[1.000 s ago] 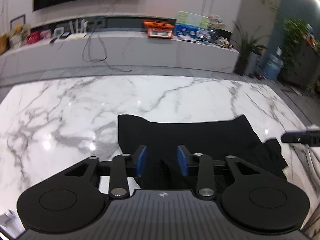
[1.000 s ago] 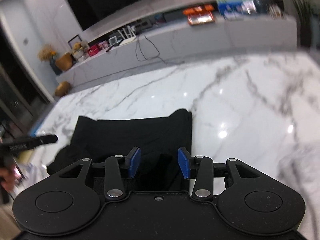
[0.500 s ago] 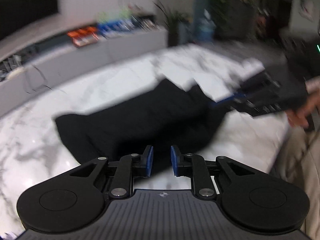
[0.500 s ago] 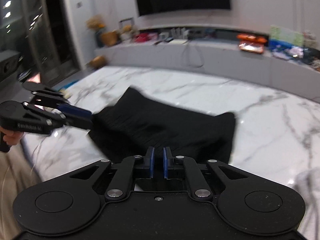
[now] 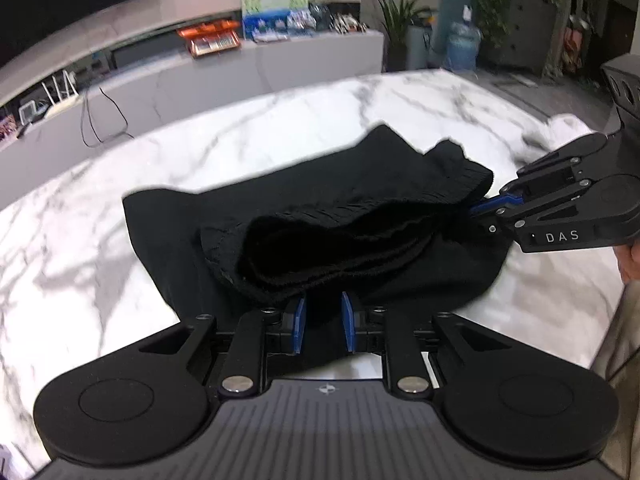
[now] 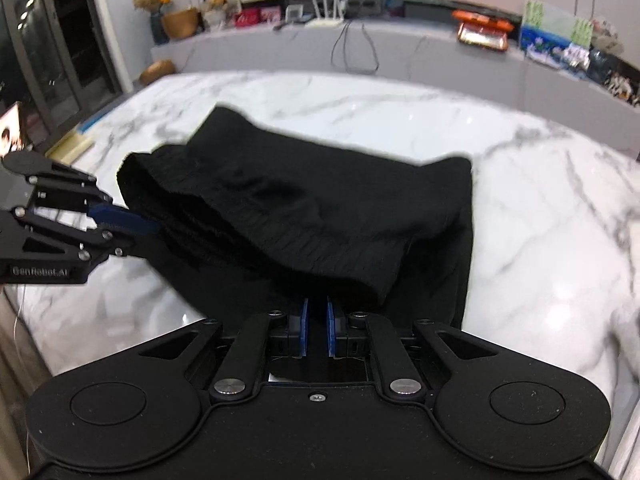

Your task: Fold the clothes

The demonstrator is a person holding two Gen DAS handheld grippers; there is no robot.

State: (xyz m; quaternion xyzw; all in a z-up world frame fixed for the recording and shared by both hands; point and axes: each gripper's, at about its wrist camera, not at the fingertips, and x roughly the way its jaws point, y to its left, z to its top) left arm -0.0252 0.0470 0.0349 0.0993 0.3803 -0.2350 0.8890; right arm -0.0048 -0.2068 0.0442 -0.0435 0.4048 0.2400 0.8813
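A black garment point(image 5: 340, 216) lies on the white marble table point(image 5: 80, 240), its near elastic waistband edge lifted and bunched. My left gripper point(image 5: 322, 326) is shut on the garment's near left edge, with black cloth between its blue pads. My right gripper point(image 6: 315, 330) is shut on the garment point(image 6: 320, 208) at its near right edge. Each gripper shows from the side in the other's view, the right one in the left wrist view point(image 5: 486, 206), the left one in the right wrist view point(image 6: 132, 222), both pinching the waistband.
A long grey counter point(image 6: 400, 52) with cables, boxes and an orange tray runs behind the table. Potted plants point(image 5: 400, 28) and a water jug stand at the right. A white cloth point(image 5: 560, 128) lies at the table's far right. My hand shows at the frame edge point(image 5: 630, 256).
Both grippers have closed on the garment's near edge and turned inward toward each other. The waistband edge has risen off the table and bunched up between them.
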